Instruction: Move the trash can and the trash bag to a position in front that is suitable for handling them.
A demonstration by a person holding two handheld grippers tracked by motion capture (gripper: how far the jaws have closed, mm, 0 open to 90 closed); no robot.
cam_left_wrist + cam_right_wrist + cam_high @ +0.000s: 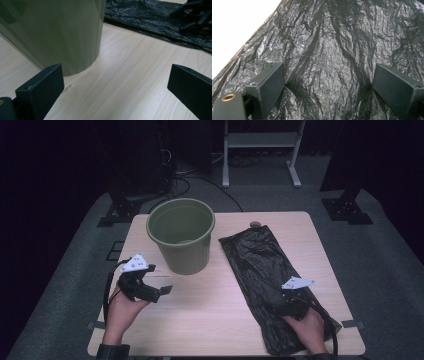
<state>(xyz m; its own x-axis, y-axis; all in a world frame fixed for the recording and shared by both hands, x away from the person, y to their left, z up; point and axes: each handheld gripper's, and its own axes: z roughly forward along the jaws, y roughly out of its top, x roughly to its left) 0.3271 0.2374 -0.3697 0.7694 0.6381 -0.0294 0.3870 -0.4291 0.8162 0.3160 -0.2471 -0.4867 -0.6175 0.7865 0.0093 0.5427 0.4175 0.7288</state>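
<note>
A green plastic bin (pixel 181 235) (pixel 55 32) stands upright and empty at the back left of the wooden table (pixel 210 320). Right of it a crinkled black plastic bag (pixel 260 265) (pixel 155 22) (pixel 332 45) lies flat, running from the far edge to the near edge. My left gripper (pixel 159 280) (pixel 115 80) is open just left of and in front of the bin's base, low over bare wood, holding nothing. My right gripper (pixel 286 301) (pixel 328 82) is open with both jaws resting on the bag's near half. The left gripper view also shows the right gripper (pixel 195 15) on the bag.
A small round object (pixel 255 224) sits at the table's far edge by the bag's end. Beyond the table stand a white frame (pixel 260 150), black stand feet (pixel 347 210) and floor cables (pixel 200 180). Bare wood lies between the two hands.
</note>
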